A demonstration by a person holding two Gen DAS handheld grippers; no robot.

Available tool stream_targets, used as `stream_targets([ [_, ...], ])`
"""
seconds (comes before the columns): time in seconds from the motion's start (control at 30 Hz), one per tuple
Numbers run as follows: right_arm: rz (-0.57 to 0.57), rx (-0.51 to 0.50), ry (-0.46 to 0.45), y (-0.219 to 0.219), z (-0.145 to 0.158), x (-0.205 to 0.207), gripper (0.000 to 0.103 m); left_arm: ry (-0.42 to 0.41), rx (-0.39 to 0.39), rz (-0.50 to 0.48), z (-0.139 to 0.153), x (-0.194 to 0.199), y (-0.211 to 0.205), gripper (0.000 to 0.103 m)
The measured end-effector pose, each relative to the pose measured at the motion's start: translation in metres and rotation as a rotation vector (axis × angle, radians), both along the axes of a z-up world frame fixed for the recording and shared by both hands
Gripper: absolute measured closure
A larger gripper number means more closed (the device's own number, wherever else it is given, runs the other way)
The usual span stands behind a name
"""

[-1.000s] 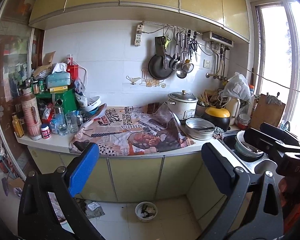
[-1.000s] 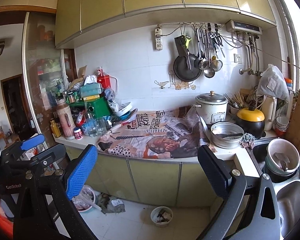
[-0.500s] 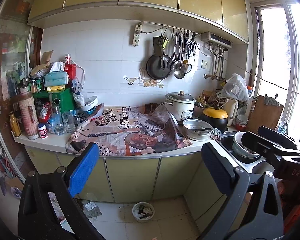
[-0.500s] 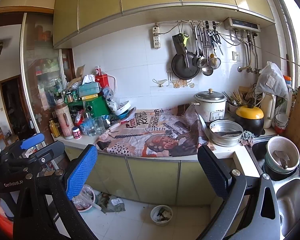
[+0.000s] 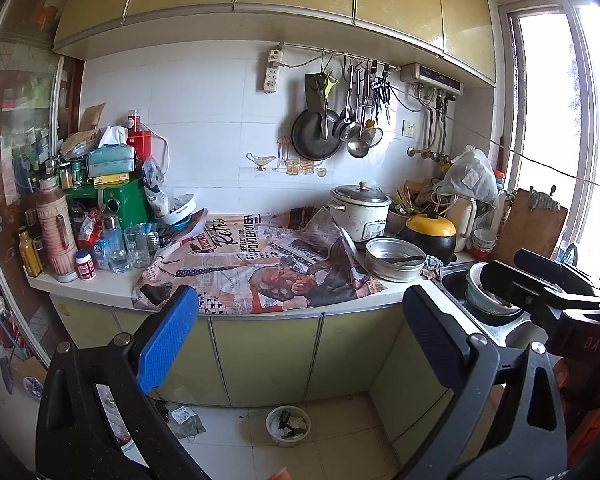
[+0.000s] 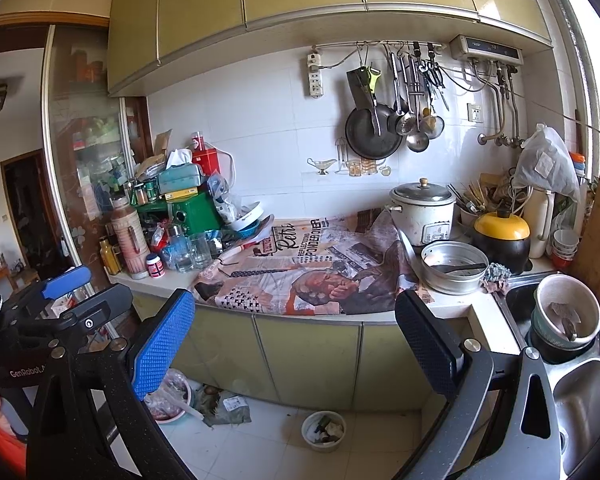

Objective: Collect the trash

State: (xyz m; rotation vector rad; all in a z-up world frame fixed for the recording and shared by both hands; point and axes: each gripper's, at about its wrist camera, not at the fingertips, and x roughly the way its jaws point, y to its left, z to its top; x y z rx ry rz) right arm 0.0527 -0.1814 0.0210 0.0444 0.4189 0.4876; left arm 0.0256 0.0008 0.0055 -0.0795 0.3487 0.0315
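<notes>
**Left wrist view: both grippers held apart, facing the counter**

Left wrist view shows your left gripper (image 5: 300, 336) with its two fingers spread wide, empty, raised in front of the cabinet doors (image 5: 266, 356) below the counter (image 5: 112, 280). Your right gripper (image 6: 296, 336) is likewise spread wide with nothing between its fingers, level with the counter edge.

You hold both well back from the trash. A small bowl (image 5: 288, 426) with scraps in it sits on the floor tiles at the foot of the cabinets, between your fingers in both views. Left of it, crumpled wrappers (image 6: 228, 408) lie on the floor, touching a pink basin (image 6: 172, 398) that holds bagged waste.

A printed newspaper (image 5: 260, 264) covers most of the counter. To its right stand a rice cooker (image 5: 360, 210), a metal pan (image 5: 396, 258) and a black pot with a yellow lid (image 5: 430, 232). Bottles and glasses (image 5: 128, 246) crowd the left end. Stacked bowls (image 6: 566, 316) sit in the sink (image 6: 580, 400) on your right.
</notes>
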Motion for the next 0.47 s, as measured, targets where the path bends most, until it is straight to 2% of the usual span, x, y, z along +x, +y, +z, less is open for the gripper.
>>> stream_targets([
  [0.47, 0.011, -0.001, 0.023, 0.004, -0.002, 0.017, 0.003, 0.019, 0.001, 0.003, -0.006, 0.014, -0.003, 0.001],
])
